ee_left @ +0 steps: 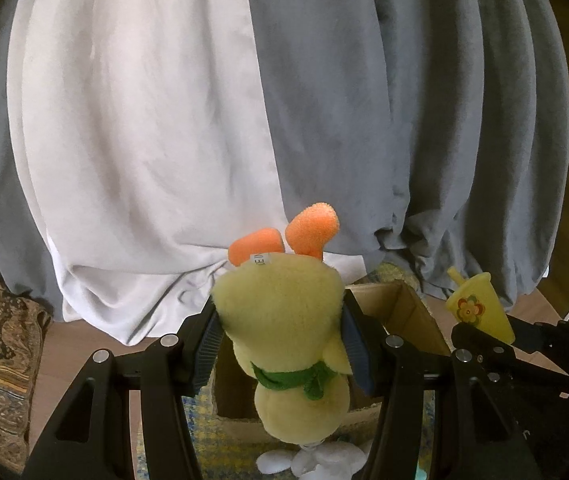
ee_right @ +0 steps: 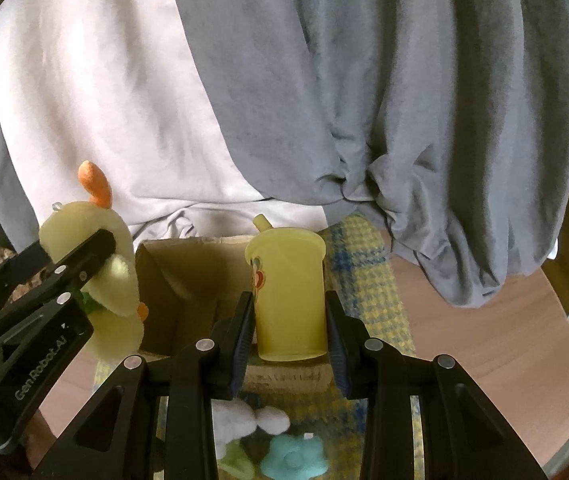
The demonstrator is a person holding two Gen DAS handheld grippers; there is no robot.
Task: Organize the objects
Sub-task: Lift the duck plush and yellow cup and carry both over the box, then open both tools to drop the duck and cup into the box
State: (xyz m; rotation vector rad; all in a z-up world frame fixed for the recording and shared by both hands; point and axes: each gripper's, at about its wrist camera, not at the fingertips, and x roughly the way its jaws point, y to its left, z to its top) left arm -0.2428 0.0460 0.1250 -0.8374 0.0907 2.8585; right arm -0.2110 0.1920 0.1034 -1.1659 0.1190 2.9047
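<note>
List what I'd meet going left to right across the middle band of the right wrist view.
Left gripper clamping the yellow plush duck with orange feet → open brown cardboard box → yellow plastic toy cup with straw in the right gripper → yellow-and-blue checked woven mat.

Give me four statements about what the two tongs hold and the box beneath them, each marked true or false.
1. The left tongs grip a yellow plush duck. True.
2. The duck hangs with its orange feet pointing down. False: the feet point up.
3. The right tongs are empty. False: they are shut on a yellow cup.
4. An open cardboard box sits below the cup. True.
</note>
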